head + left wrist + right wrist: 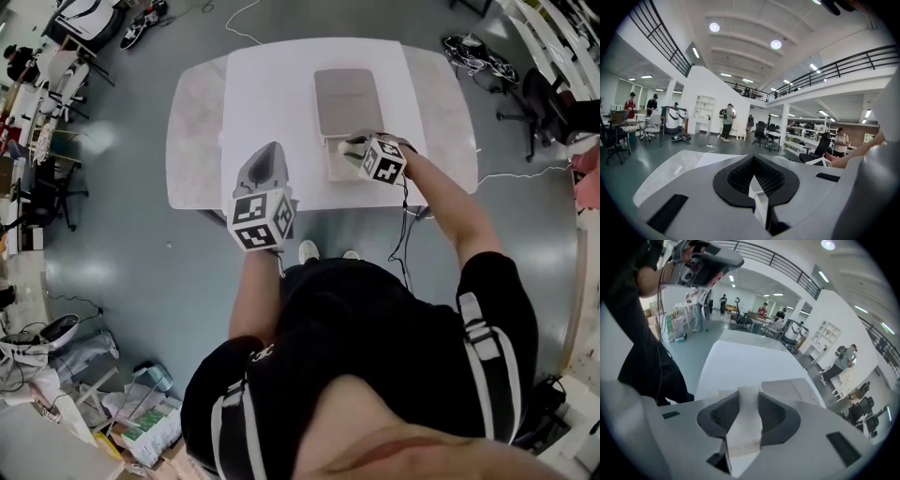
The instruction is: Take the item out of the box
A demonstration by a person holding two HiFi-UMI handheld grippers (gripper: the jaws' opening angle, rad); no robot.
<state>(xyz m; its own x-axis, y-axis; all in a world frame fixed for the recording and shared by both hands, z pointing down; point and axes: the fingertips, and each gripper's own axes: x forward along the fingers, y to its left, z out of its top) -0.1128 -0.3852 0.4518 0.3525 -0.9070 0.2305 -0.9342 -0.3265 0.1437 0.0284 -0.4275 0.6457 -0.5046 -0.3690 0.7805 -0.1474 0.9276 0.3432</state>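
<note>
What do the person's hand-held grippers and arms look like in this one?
Both the left hand-held gripper and the right hand-held gripper have pale grey shells with black textured pads, and each carries a white cube printed with black square markers. A thin black cable hangs from the right one. The person wears a black short-sleeved top with white stripes; forearms are bare.

A black short-sleeved top with white stripes down each sleeve is worn, with white shoes. Grey shells, black jaw pads and black-and-white marker cubes are seen on the left gripper and right gripper. A black cable is trailed from the right one toward six o'clock.
</note>
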